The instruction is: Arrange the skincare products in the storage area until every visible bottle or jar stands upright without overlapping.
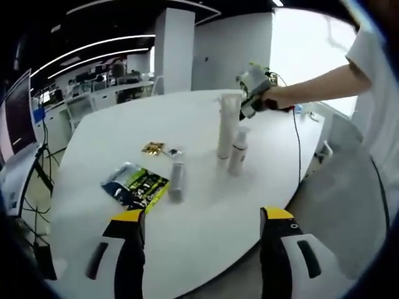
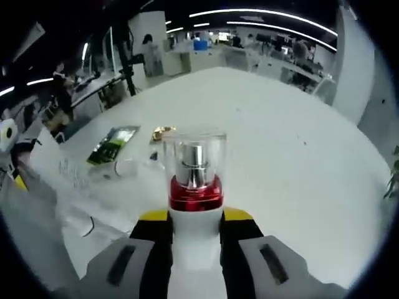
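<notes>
Clamped between the jaws of the right hand-held gripper (image 2: 195,232) was a white bottle (image 2: 195,249) with a red collar, a silver pump and a clear cap, upright over the white worktop (image 2: 293,156). Seen from the left gripper view, the left hand-held gripper (image 1: 202,219) was spread apart and grasped nothing. Beyond it a tall white bottle (image 1: 225,128) and a shorter white bottle (image 1: 237,151) stood upright, just beside each other. A grey tube (image 1: 176,181) lay flat beside a green-and-black sachet (image 1: 138,185).
</notes>
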A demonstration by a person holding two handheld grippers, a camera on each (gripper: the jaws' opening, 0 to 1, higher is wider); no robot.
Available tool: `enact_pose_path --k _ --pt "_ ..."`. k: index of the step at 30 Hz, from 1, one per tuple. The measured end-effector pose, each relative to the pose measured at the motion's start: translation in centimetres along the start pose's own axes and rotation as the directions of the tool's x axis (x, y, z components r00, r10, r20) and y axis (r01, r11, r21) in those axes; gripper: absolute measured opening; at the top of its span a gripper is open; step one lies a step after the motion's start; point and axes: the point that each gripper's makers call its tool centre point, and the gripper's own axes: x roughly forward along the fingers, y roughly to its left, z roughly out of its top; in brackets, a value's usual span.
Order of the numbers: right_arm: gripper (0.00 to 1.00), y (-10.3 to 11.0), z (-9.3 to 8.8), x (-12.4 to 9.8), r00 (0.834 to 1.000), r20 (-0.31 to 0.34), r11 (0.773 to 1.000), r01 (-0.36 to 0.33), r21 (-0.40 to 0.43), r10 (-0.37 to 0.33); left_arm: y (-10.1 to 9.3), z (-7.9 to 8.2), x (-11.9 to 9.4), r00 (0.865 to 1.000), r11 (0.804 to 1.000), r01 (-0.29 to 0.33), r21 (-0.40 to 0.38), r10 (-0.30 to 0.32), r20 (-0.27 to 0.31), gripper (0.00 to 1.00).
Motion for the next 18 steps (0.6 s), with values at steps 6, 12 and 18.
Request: enact_pose_path --k 6,12,18 --pt "0.27 0.6 -1.3 -2.1 0.997 0.072 0.999 0.041 0.010 -0.042 -0.6 -0.2 0.2 1.000 1.000 0.014 0.019 -0.013 -0.017 0.67" --pt "0.27 1.4 -2.6 -3.4 0.994 0.105 0.999 0.025 0.034 -0.029 -0.7 -0.4 0.3 0.999 0.999 0.030 0.041 -0.029 -0.034 0.67" --pt "0.28 1.6 -3.1 -4.0 0.985 0.170 1.000 0.010 -0.002 -0.010 -1.1 -0.5 0.3 0.998 0.998 0.038 0.056 -0.036 -0.045 0.67"
